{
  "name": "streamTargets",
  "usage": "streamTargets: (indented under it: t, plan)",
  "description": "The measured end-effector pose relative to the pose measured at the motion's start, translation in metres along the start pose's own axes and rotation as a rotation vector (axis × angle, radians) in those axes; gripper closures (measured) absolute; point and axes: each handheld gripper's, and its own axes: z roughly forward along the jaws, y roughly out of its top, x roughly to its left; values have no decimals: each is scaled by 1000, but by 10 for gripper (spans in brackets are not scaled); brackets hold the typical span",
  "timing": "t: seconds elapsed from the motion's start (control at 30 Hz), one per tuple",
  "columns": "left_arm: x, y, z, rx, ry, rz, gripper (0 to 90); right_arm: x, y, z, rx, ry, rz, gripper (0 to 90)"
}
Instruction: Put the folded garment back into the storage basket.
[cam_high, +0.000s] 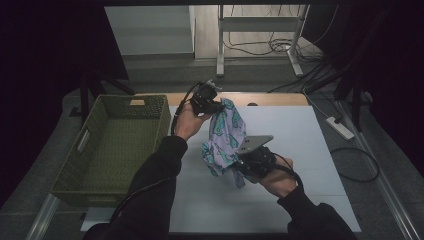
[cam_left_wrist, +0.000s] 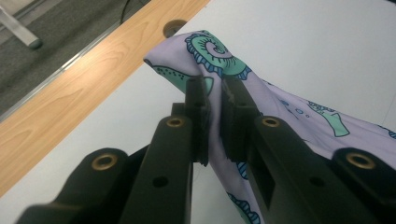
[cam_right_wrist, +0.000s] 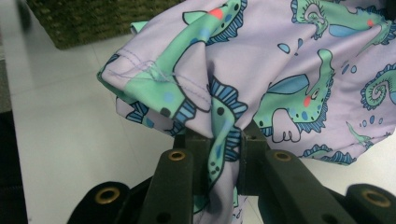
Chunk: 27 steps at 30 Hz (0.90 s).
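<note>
The left hand-held gripper (cam_left_wrist: 215, 116) pinches the lilac printed cloth (cam_left_wrist: 280, 112).

Setting: lab or recording studio, not home. Showing it:
- White work table (cam_high: 300, 150) with wood-coloured edge strip (cam_left_wrist: 70, 93), standing on grey carpeted floor (cam_high: 150, 67).
- Dark curtains or panels (cam_high: 45, 45) closing in both sides, lighting dim.
- Loose cables (cam_high: 280, 47) trailing across floor behind table; white power strip (cam_high: 340, 128) lying at right.
- Metal legs of adjustable stand or desk (cam_high: 220, 40) rising at back.
- Green woven basket (cam_high: 100, 150) sitting at table's left as prop.
- Cabled handheld gripper rigs being worked at table.
</note>
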Motion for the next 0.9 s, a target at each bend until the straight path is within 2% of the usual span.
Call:
streamTargets:
  t: [0.23, 0.9]
  plan:
    - [11, -10, -20, -1, 21, -8, 825, 7, 19, 7, -31, 31, -24, 778]
    - [41, -38, -70, -18, 88, -53, 824, 24, 63, 28, -78, 66, -78, 777]
